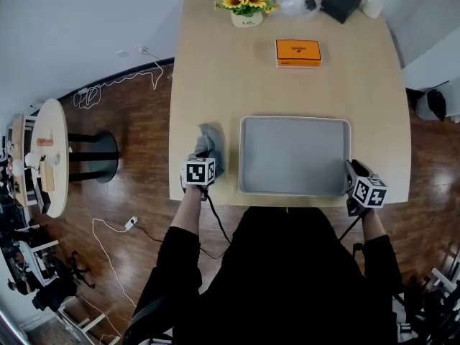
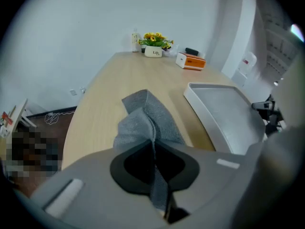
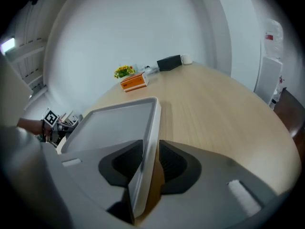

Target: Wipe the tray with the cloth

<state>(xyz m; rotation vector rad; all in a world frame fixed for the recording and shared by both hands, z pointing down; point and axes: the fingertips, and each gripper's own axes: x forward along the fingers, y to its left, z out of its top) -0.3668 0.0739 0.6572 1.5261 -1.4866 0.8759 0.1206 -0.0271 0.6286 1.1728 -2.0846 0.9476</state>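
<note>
Head view: a person in black sleeves stands at the near edge of a pale wooden table (image 1: 237, 70), with a gripper in each hand.
Tray (image 1: 295, 157): grey, rectangular and shallow. It lies flat on the table, close to the near edge.
Cloth (image 2: 145, 113): grey and bunched, on the table just left of the tray and not touching it. Its far part lies spread on the wood, while its near part rises in a fold.
Left gripper (image 2: 153, 147): left of the tray, with its jaws closed tight on the fold of cloth, which runs straight up between them.
Right gripper (image 3: 150, 159): at the tray's near right corner. Its jaws stand a narrow way apart, one inside the tray's right rim and one outside, clamped on that rim.
Orange box (image 1: 298, 52): flat on the table beyond the tray, well apart from it.
Sunflower pot (image 1: 246, 6): yellow flowers in a small white pot, beyond the tray toward the far left of the table.
Black box (image 1: 341, 1): beyond the tray, near the far right corner of the table.
White cable (image 1: 108, 236): trailing over the dark wood floor, well left of the tray.
</note>
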